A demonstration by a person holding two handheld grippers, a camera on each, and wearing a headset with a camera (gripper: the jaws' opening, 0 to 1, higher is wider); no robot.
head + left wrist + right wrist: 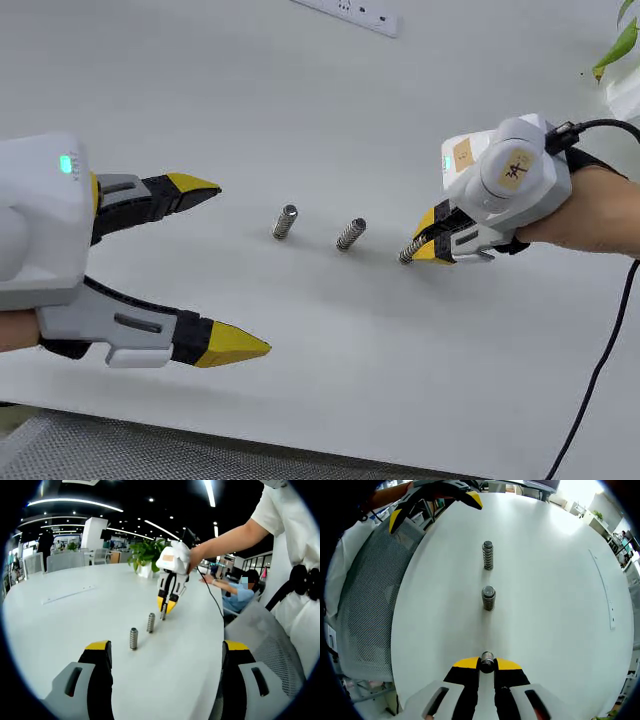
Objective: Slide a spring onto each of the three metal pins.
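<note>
Right tongs (428,247): gripped a grey coiled metal spring (410,251).
Left tongs (240,268): gaped wide, held nothing.
White bench (300,110): middle sprung pin (351,233) stood near that spring, end sprung pin (285,221) beyond.

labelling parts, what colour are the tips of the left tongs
Yellow tips on the left tongs, black behind; clearest in the head view.

Power strip (352,13) cut off by the top edge of the head view, plant leaf (618,45) clipped at upper right, cable (598,370) running off the lower right, one end of the rightmost spring (409,251) hidden between the tips of the right tongs (428,244), coil insides too small to tell.
</note>
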